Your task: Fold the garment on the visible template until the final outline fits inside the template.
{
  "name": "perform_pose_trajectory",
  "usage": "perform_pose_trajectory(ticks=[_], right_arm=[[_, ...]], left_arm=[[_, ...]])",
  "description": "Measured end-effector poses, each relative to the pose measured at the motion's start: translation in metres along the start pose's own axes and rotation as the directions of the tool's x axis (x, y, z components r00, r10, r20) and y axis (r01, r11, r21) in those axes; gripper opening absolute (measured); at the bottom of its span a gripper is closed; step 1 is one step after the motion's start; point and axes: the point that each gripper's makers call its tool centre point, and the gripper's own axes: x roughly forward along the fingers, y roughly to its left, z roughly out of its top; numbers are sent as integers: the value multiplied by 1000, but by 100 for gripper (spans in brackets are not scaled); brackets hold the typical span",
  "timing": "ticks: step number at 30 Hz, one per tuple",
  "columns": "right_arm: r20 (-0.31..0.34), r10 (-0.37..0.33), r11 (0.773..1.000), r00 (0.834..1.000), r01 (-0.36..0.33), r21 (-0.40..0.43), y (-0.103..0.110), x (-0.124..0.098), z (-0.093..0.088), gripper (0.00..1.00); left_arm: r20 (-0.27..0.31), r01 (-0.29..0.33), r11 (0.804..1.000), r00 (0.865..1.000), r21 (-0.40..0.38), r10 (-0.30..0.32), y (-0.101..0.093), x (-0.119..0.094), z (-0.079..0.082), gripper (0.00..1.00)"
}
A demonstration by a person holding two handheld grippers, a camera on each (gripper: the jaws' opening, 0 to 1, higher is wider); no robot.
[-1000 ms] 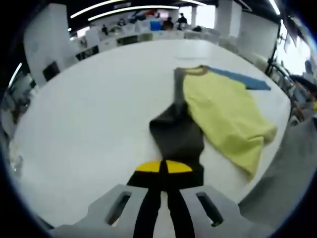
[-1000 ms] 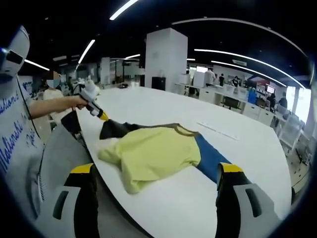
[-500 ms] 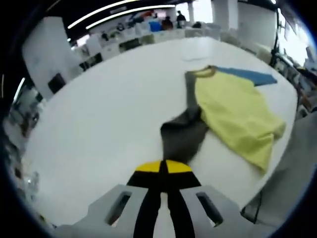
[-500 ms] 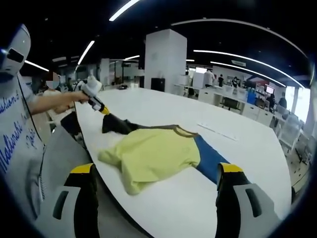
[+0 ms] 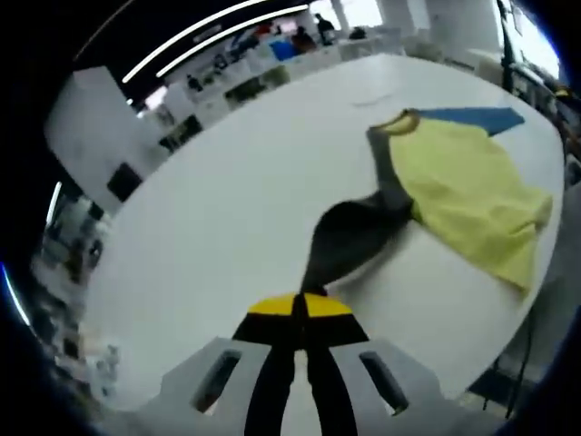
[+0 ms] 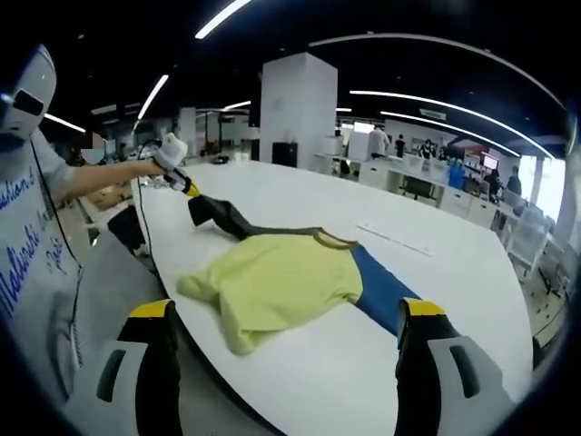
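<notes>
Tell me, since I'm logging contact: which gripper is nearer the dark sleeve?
Left. The left gripper is shut on the dark sleeve, pulling it outward; the right gripper hangs open, apart, off the table edge.

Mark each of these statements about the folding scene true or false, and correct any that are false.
1. The left gripper is shut on the dark sleeve. True.
2. The right gripper is clamped on the yellow body of the garment. False: its jaws stand wide apart above the table edge, holding nothing.
3. A blue part of the garment lies on the far side from the dark sleeve. True.
4. The garment hangs wholly in the air. False: the yellow body lies on the white table; the sleeve end is raised.
5. The table is black. False: it is white.
</notes>
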Motion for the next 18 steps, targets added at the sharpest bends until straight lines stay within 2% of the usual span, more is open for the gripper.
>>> perform_pose_trajectory(ticks=[6,9,18], right_arm=[[-2,-7,1000,1000,7,7,0,0,-1,100],[-4,-9,1000,1000,9,10,0,0,-2,100],[-10,-19,1000,1000,19,15,-2,0,-2,100]], left_arm=[[5,-30,1000,1000,-6,31,14,3,-1,0],[12,-75,997,997,25,75,24,5,0,0],[26,-130,989,991,64,128,43,11,4,0]])
